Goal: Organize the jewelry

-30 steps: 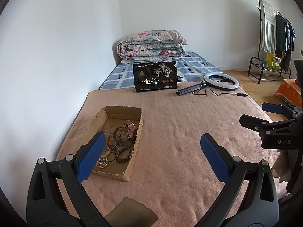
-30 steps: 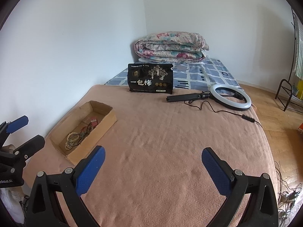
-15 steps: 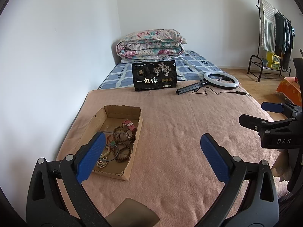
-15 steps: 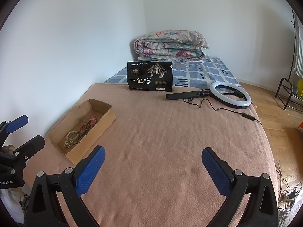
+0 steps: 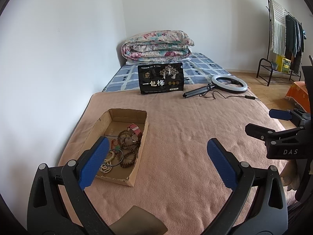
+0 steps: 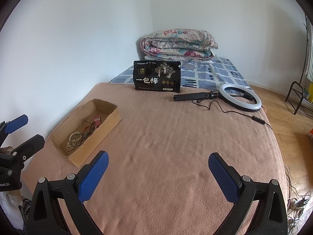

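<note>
A shallow cardboard box [image 5: 140, 141] [image 6: 105, 121] lies on the pink blanket near the bed's left edge. Inside it sit brown bead strands [image 5: 128, 148], a pale bead bracelet [image 5: 106, 166] [image 6: 73, 144], a dark ring bangle and a pink-strapped watch [image 5: 135, 129]. My left gripper [image 5: 156, 152] hovers open above the blanket, its left finger overlapping the box's near end. My right gripper [image 6: 157, 166] is open too, over bare blanket to the right of the box. Each gripper shows at the edge of the other's view. Nothing is held.
A black snack bag [image 5: 160, 80] [image 6: 157, 77] stands upright at the blanket's far edge, with a ring light on a folded tripod [image 5: 228, 83] [image 6: 239, 97] and its cable beside it. A folded floral quilt [image 5: 156, 46] lies behind. The white wall runs along the left; a clothes rack [image 5: 283, 39] stands far right.
Both views have eased back slightly, so the box and bag sit a little lower and nearer. Both grippers stay open and empty.
</note>
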